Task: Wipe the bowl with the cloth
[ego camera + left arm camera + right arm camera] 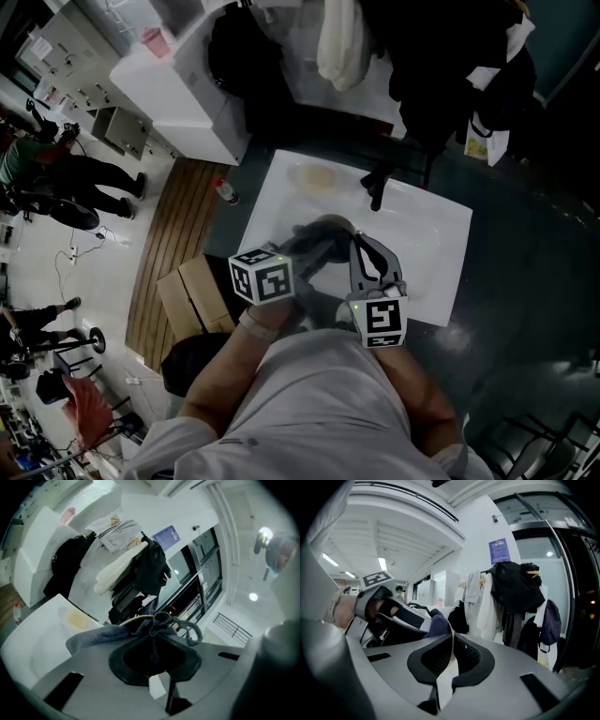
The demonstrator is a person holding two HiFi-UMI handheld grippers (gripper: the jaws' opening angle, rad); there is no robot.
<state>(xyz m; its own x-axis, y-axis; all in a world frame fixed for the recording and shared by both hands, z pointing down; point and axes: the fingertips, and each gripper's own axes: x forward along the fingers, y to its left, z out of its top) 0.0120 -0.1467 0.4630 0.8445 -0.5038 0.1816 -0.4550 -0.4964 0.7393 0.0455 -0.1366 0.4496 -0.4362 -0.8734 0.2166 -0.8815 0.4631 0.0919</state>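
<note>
**Left tongs** (157, 635): jaws pinched shut on a bunched fold of the cloth (93, 637). The cloth is grey-blue. A knot of it stands up above the jaw tips, one loose loop hangs off to the right of them, and the rest spreads away to the left.

**Bowl** (131, 618): from my left gripper view I see only a thin pale arc of rim. It runs just behind the cloth and right at the jaw tips.

**Right tongs** (452, 648): jaws closed on a thin pale edge that stands upright between the dark pads, which I read as the bowl's rim. The cloth shows just beyond these tips on their left, with the left tongs behind it.

**Head view:** both tongs point away from me and their tips meet over a grey blur. I cannot separate cloth from bowl there. The marker cubes sit nearest my body, well apart from each other.

**Table** (441, 244): white, lying under both tongs.

**Black upright object** (377, 187): on the table beyond the right tongs.

**Yellowish patch** (314, 176): on the table beyond the left tongs.

**Bottle** (227, 193): red-capped, on the wooden floor to the left of the left tongs.

**Cardboard box** (192, 292): just beside the left cube.

**Hung garments** (513, 592): dark and white, on the far wall ahead of the right tongs.
</note>
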